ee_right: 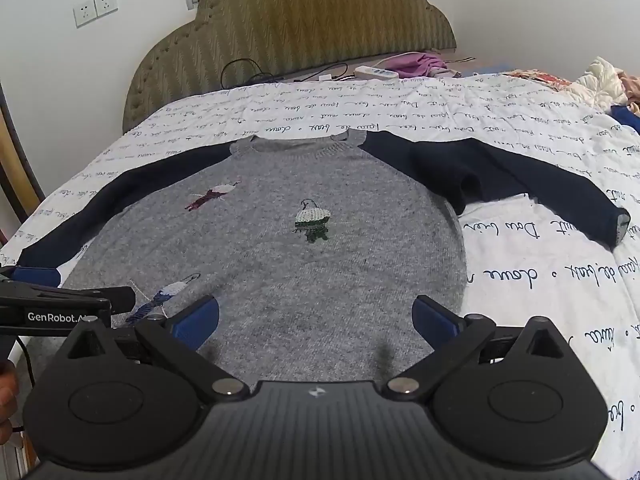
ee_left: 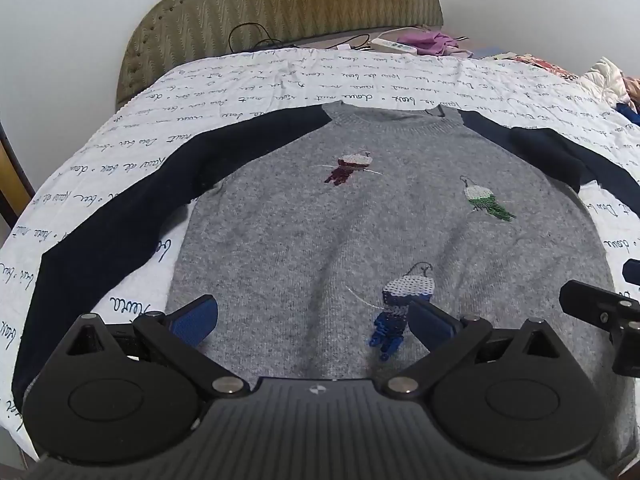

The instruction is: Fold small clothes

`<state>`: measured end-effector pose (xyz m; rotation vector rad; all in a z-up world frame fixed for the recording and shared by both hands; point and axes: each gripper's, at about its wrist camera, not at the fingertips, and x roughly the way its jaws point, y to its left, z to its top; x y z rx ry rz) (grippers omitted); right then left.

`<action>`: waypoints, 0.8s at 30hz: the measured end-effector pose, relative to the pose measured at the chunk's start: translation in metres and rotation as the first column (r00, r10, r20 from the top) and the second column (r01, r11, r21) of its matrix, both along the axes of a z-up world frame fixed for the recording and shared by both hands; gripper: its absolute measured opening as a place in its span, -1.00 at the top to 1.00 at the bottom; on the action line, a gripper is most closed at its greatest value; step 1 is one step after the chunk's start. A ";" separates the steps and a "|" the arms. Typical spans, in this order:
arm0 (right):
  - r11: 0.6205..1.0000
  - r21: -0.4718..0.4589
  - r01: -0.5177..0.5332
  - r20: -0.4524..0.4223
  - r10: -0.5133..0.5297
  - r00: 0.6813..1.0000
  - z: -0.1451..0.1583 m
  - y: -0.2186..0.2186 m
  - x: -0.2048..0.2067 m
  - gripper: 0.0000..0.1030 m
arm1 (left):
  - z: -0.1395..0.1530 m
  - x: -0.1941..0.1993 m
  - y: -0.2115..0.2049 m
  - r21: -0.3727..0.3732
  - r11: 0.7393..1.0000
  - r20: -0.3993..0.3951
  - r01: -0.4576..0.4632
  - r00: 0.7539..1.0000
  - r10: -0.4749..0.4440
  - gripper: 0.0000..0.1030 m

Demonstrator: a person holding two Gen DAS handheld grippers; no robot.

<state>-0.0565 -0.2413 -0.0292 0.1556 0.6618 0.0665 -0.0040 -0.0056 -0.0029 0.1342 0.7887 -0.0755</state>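
Observation:
A small grey knit sweater point(ee_left: 360, 224) with navy sleeves and three sequined bird patches lies flat, front up, on the bed; the right wrist view shows the sweater point(ee_right: 280, 272) too. Both sleeves are spread outward, the left sleeve point(ee_left: 120, 216) and the right sleeve point(ee_right: 520, 184). My left gripper point(ee_left: 316, 320) hovers open over the lower left part of the body, near the blue bird patch point(ee_left: 394, 312). My right gripper point(ee_right: 316, 318) hovers open over the lower right part. Nothing is between either pair of blue pads.
The bed carries a white quilt point(ee_right: 540, 280) printed with script. An olive padded headboard point(ee_right: 304, 20) stands behind, with a power strip point(ee_right: 376, 73), cables and purple cloth point(ee_right: 416, 62) at its foot. More clothes point(ee_right: 604, 80) are piled at the far right.

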 end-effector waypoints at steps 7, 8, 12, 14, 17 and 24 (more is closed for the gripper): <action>1.000 0.000 -0.006 -0.002 0.006 1.000 -0.002 -0.002 -0.001 -1.00 | -0.001 -0.003 -0.007 0.014 1.000 0.002 0.022 1.000 -0.022 -0.99; 1.000 0.000 -0.007 -0.002 0.007 1.000 -0.002 -0.002 -0.002 -1.00 | -0.001 -0.003 -0.008 0.017 1.000 0.001 0.024 1.000 -0.024 -0.99; 1.000 0.004 -0.012 -0.004 0.012 1.000 -0.003 -0.002 -0.002 -1.00 | -0.001 -0.003 -0.009 0.018 1.000 -0.005 0.025 1.000 -0.025 -0.99; 1.000 0.003 -0.013 -0.003 0.013 1.000 -0.003 -0.002 -0.003 -1.00 | -0.002 -0.003 -0.009 0.019 1.000 -0.007 0.023 1.000 -0.023 -0.99; 1.000 0.004 -0.013 -0.001 0.013 1.000 -0.003 -0.002 -0.003 -1.00 | -0.002 -0.003 -0.009 0.022 1.000 -0.008 0.023 1.000 -0.023 -0.99; 1.000 0.013 -0.009 -0.004 0.009 1.000 -0.004 -0.006 -0.004 -1.00 | -0.004 -0.003 -0.010 0.025 0.999 -0.003 0.033 0.999 -0.033 -0.99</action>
